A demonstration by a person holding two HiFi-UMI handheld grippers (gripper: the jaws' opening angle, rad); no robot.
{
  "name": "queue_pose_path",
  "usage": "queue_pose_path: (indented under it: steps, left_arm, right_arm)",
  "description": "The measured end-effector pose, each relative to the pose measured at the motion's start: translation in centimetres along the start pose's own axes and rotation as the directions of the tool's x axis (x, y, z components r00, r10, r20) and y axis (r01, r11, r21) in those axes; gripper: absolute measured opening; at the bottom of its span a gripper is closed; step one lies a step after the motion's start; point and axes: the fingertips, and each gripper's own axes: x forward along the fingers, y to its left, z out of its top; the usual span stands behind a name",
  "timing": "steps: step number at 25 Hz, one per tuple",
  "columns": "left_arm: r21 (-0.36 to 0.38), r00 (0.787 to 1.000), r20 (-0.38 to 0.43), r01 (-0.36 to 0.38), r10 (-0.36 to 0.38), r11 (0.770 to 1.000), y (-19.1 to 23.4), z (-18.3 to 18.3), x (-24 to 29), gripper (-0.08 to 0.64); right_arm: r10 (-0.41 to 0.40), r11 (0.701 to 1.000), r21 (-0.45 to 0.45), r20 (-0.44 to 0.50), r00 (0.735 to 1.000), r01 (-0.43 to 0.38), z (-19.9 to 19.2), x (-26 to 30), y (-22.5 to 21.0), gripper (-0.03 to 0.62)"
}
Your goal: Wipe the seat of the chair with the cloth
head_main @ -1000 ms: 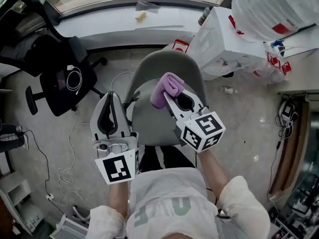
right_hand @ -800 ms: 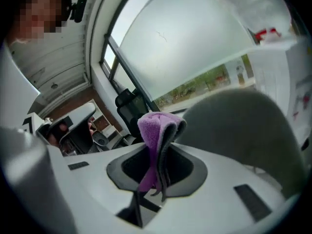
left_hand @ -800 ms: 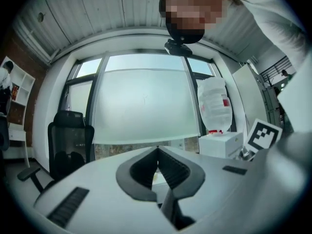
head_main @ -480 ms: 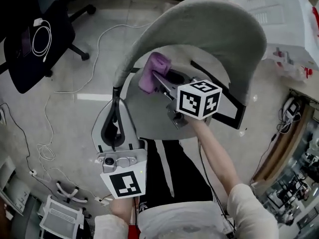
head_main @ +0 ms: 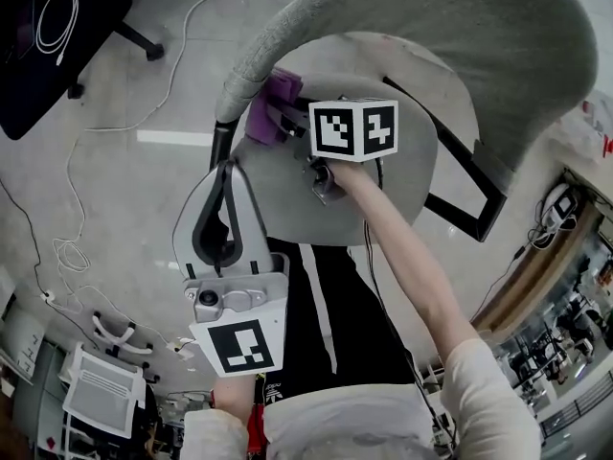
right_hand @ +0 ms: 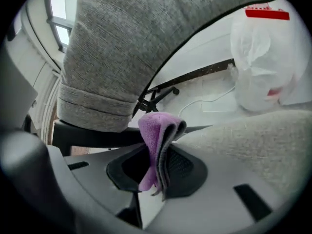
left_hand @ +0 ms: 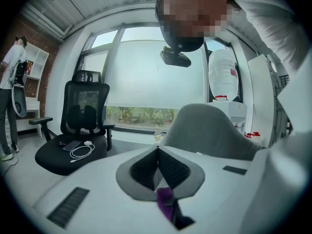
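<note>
The right gripper [right_hand: 158, 155] is seen closed on a folded purple cloth [right_hand: 156, 130]. The cloth is pinched between the two dark fingers [right_hand: 185, 167] and stands up above them with its fold on top. The grey fabric seat [right_hand: 253, 145] of the chair fills the lower right, just beside the cloth; whether the two touch cannot be told. The grey backrest [right_hand: 122, 43] arches overhead, its lower hem set at the left above a black frame bar [right_hand: 92, 135]. Beyond the seat's far edge, a thin cable [right_hand: 207, 97] on a pale floor and a white plastic bag [right_hand: 265, 57] with a red mark are shown.
</note>
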Motion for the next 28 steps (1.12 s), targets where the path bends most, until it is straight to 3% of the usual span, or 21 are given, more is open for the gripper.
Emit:
queue_pose_path:
  steps: [12,17,28]
  left_arm:
    - [0.008,0.998,-0.022,0.060,-0.059,0.998,-2.4,0.0,1.3,0.012]
    - [0.023,0.995,-0.033,0.093,-0.092,0.995,-3.8,0.0,1.6,0.012]
    - [0.058,0.988,-0.053,0.147,-0.144,0.987,-5.7,-0.1,2.3,0.012]
  right_arm:
    - [-0.138,0.987,-0.089,-0.049,0.989,0.134,-0.4,-1.8,-4.4,0.087]
    - [-0.194,0.979,-0.076,-0.034,0.980,0.191,-0.2,-4.9,-7.2,0.087]
    - [-0.382,0.924,-0.035,-0.003,0.924,0.382,-0.9,-14.0,-15.3,0.087]
